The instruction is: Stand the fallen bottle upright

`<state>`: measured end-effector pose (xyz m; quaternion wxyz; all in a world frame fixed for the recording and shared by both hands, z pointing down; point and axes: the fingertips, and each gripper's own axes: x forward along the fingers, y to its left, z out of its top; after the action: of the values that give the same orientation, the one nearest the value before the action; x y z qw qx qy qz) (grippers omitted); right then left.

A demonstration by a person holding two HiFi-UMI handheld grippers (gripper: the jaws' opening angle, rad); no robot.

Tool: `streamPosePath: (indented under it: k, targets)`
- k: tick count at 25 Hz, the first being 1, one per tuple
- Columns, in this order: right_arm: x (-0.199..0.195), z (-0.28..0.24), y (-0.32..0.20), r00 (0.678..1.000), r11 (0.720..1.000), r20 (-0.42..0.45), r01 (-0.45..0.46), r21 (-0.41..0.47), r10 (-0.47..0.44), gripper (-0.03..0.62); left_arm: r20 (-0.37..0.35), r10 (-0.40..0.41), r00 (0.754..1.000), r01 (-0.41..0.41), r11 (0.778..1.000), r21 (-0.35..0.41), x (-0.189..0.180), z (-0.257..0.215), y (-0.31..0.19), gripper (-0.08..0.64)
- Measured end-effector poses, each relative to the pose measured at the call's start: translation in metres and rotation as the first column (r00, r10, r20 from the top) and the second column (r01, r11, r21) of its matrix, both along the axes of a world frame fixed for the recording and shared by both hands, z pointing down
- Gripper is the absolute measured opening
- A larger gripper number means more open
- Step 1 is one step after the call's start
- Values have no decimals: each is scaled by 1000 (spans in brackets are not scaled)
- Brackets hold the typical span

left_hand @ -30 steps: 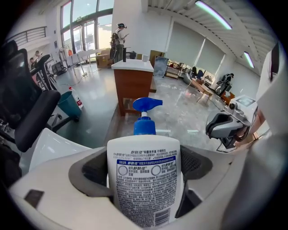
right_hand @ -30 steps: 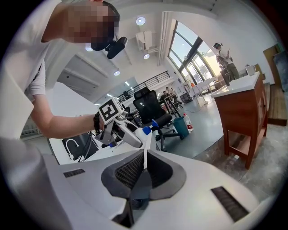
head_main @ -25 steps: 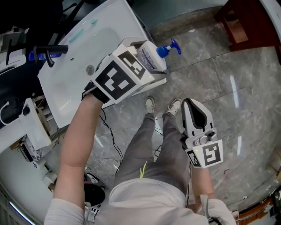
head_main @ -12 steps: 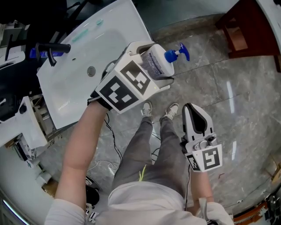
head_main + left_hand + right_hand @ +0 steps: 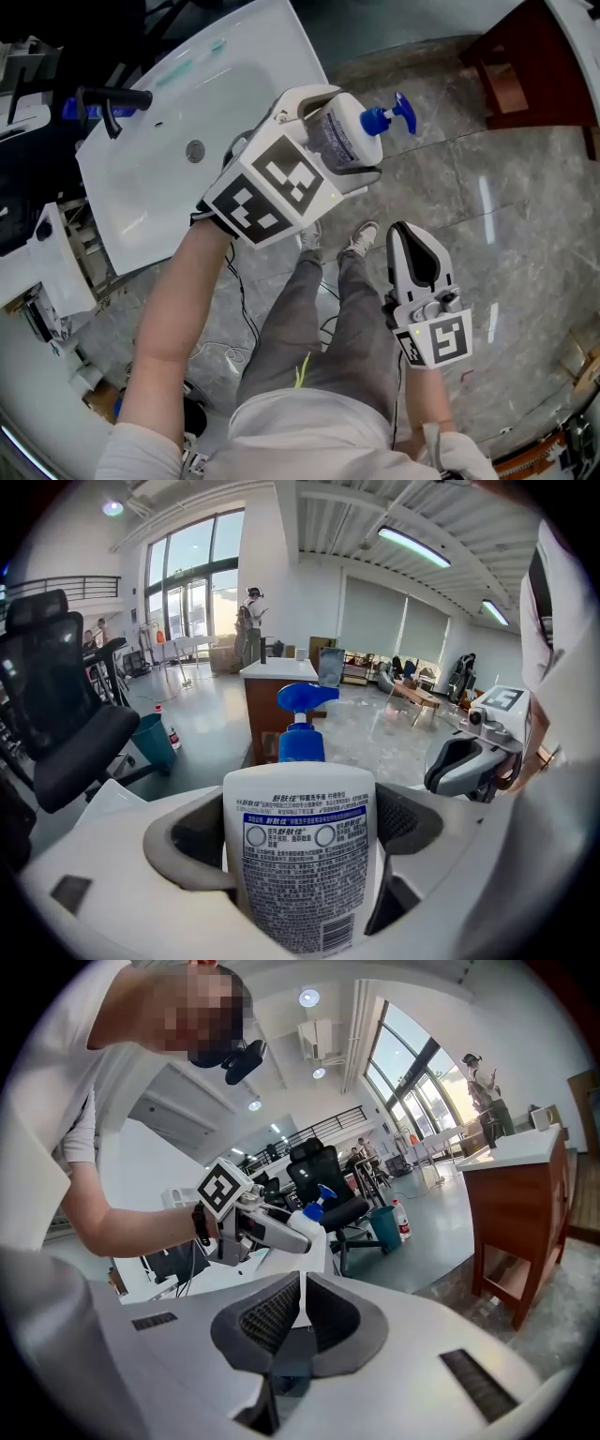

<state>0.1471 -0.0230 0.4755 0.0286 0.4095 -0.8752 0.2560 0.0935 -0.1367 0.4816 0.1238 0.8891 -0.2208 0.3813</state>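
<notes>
Head view: taken steeply downward. Gripper views: taken closely along the jaws. The bottle (image 5: 344, 134) is shared by all.

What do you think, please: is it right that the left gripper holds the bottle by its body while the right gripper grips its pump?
Not quite. The left gripper does hold the bottle by its body, but the right gripper is shut on nothing, well apart from the pump, as the right gripper view shows.

The white plastic bottle with blue pump (image 5: 302, 874) carries a label headed 舒肤佳. The smaller print beneath is too fine to read.
</notes>
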Motion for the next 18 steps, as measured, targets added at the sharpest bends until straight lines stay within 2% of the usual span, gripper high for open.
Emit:
streamPosePath:
  k: [11,18]
  targets:
    - [-10,-2,3,998,999,-44,44,-6,-44,46,-142,-37,989,52,993,107,0,-14,-5,505]
    - [-25,-5,7,994,996,-56,90,-6,-90,46,-260,-71,963,122,975,186,-8,-36,-9,505]
